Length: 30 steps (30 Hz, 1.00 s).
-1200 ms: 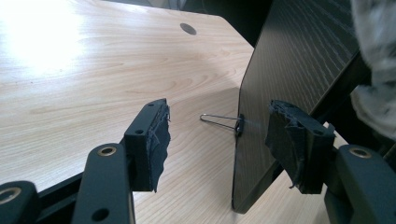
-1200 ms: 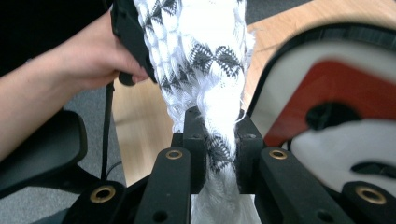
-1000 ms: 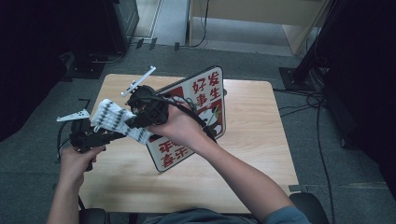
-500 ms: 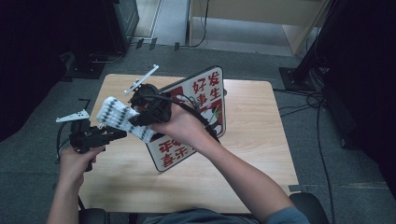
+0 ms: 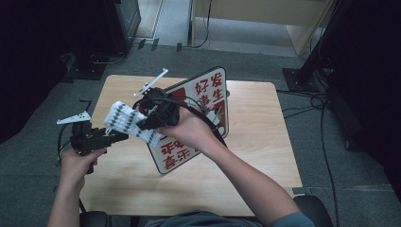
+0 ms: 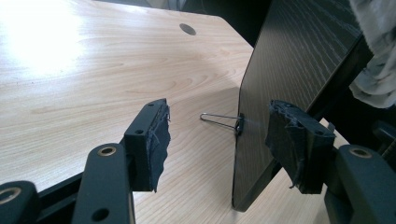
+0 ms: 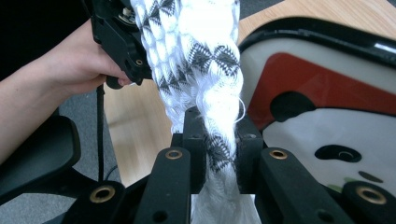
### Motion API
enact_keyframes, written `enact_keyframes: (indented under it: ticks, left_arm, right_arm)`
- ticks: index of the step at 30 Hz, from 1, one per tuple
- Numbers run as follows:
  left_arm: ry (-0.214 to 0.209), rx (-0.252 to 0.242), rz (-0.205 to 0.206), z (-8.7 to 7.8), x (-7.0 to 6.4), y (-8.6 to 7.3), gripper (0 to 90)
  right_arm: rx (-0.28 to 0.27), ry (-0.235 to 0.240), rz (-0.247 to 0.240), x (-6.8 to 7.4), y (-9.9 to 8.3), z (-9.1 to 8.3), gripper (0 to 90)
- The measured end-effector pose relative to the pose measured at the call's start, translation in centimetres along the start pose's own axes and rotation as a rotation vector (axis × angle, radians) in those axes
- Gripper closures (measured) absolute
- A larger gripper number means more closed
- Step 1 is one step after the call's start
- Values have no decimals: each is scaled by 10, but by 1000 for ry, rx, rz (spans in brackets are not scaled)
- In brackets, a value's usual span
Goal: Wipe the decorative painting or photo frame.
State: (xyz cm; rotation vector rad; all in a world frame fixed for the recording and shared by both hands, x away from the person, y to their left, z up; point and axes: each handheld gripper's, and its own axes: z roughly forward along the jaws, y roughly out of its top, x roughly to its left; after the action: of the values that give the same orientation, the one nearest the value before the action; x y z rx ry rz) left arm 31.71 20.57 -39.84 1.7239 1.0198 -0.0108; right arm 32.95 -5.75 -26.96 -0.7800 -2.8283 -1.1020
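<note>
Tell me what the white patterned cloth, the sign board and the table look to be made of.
Cloth: soft woven or knitted textile, white with grey diamond motifs, puckered; loose threads show. Sign board: glossy printed front, black rim; its back carries matte black wood-grain, probably laminate or plastic. Table: pale wood grain with smooth sheen, likely veneer or laminate.

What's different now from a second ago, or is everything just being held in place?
Almost nothing has visibly changed. The right gripper stays clamped on the white patterned cloth, held above the table. The left gripper stays open beside it, and the sign board still stands tilted where it was.
</note>
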Motion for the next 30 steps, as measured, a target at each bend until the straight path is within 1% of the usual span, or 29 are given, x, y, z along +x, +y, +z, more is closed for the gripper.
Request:
enact_keyframes:
  ticks: [5, 14, 21, 30]
  left_arm:
    - [-1, 1, 1, 0, 0, 0, 396]
    - [-2, 5, 3, 0, 0, 0, 396]
    - [-4, 3, 3, 0, 0, 0, 395]
    - [-6, 17, 3, 2, 0, -1, 392]
  right_arm:
    - [12, 4, 1, -1, -3, 3, 805]
    - [27, 17, 24, -4, -13, 10, 804]
    - [38, 28, 32, -5, -21, 16, 804]
    - [50, 34, 46, -8, -30, 21, 804]
